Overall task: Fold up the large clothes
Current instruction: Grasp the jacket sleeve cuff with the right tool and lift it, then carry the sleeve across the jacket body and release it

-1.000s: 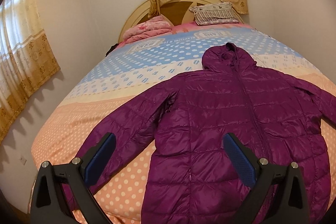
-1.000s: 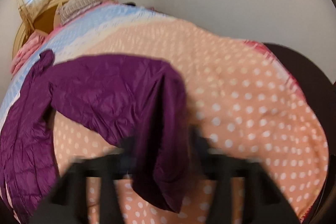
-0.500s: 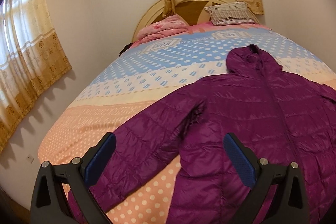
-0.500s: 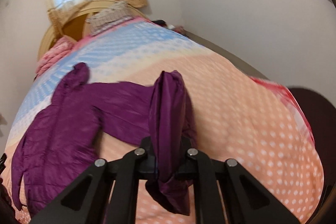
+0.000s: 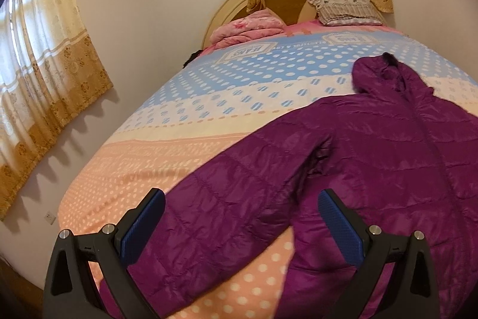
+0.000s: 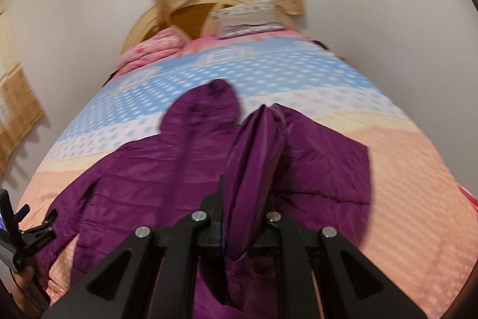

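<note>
A purple hooded puffer jacket (image 5: 388,163) lies front up on the bed, its hood (image 5: 379,73) toward the headboard. Its left sleeve (image 5: 224,199) stretches toward the bed's near left corner. My left gripper (image 5: 242,196) hovers over that sleeve, open, with nothing between its blue pads. In the right wrist view, my right gripper (image 6: 245,199) is shut on the other sleeve (image 6: 257,157). That sleeve is lifted in a bunched fold above the jacket's body (image 6: 149,184). The cuff hangs below the fingers.
The bed's dotted cover (image 5: 209,115) runs from orange near me to blue at the far end. A pink folded blanket (image 5: 248,29) and a striped pillow (image 5: 346,6) lie by the headboard. Curtains (image 5: 44,65) hang on the left wall. The left hand-held device (image 6: 12,232) shows at the right view's left edge.
My right gripper has closed on the sleeve, lifted it and swung it in over the jacket's body. My left gripper slid left, from over the jacket's body to over the left sleeve.
</note>
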`<state>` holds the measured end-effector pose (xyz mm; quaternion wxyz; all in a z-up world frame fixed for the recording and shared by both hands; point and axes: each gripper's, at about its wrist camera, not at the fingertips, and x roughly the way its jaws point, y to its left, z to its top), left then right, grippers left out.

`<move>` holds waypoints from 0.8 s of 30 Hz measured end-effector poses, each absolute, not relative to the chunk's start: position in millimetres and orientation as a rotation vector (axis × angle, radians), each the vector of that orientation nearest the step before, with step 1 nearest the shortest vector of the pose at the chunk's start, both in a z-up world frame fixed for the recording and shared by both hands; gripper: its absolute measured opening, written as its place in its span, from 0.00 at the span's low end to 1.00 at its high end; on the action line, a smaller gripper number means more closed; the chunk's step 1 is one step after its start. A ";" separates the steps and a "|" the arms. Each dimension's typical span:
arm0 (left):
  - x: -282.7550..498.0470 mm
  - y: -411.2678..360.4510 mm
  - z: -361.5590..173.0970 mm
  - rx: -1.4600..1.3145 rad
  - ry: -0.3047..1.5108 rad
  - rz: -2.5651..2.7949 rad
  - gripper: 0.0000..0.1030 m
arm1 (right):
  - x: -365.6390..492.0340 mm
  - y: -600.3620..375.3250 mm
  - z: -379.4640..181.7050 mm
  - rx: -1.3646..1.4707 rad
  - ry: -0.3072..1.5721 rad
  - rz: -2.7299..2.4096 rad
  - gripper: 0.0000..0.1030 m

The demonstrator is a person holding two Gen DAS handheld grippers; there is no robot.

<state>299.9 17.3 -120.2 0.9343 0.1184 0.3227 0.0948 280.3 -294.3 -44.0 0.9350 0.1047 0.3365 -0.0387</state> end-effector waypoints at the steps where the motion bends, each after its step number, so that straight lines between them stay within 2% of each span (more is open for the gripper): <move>1: 301.3 21.1 -121.7 0.242 0.663 0.203 0.99 | 290.7 -280.8 -50.4 0.212 0.699 -0.051 0.11; 13: 310.1 28.8 -137.7 0.291 0.693 0.269 0.99 | 370.7 -194.7 -121.5 0.223 0.782 0.128 0.12; 14: 311.6 27.2 -137.2 0.293 0.693 0.272 0.99 | 375.8 -189.4 -125.2 0.219 0.786 0.144 0.17; 15: 312.9 25.3 -136.6 0.294 0.692 0.275 0.99 | 379.0 -186.0 -129.0 0.221 0.793 0.161 0.18; 16: 313.9 23.5 -135.8 0.294 0.690 0.279 0.99 | 381.7 -183.4 -131.9 0.229 0.801 0.178 0.25; 17: 315.4 20.9 -134.3 0.293 0.685 0.284 0.99 | 382.5 -183.1 -133.7 0.242 0.812 0.199 0.47; 19: 317.4 16.6 -132.3 0.287 0.678 0.288 0.99 | 373.6 -186.8 -130.5 0.256 0.803 0.216 0.62; 24: 330.2 -3.0 -130.6 0.247 0.669 0.284 0.99 | 340.2 -208.4 -111.9 0.214 0.757 0.208 0.66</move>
